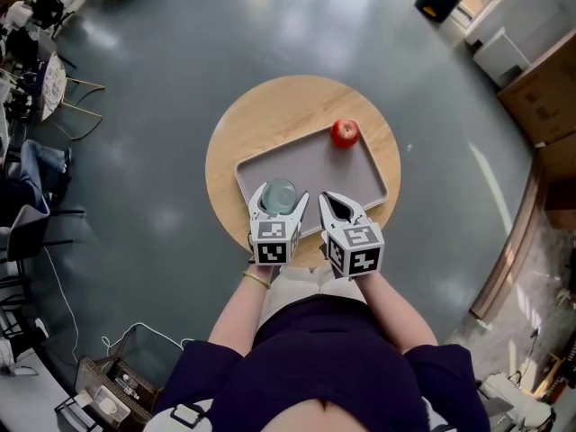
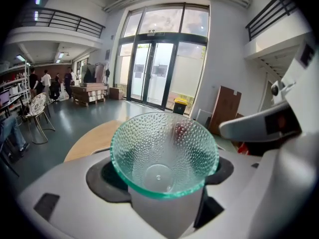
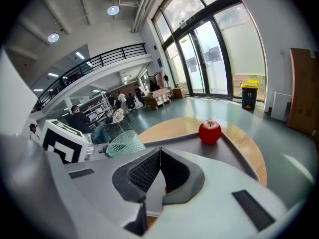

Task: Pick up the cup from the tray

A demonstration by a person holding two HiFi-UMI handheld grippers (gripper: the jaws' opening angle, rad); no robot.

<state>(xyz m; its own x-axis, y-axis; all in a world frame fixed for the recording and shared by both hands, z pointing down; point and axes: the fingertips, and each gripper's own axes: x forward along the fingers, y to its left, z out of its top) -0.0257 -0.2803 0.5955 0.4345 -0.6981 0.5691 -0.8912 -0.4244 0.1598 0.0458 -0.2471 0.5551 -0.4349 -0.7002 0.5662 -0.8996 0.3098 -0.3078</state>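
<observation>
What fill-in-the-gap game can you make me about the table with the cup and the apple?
1. The left gripper has a glass ___ between its jaws.
2. A red ___ lies on the gray tray.
3. The tray rests on a round wooden ___.
Missing words: cup, apple, table.

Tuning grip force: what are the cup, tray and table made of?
Cup: clear greenish glass, possibly plastic; dimpled wall, apple visible through it.
Tray: matte grey, likely plastic; smooth, rounded rim.
Table: pale wood or wood-look laminate; faint grain.
</observation>
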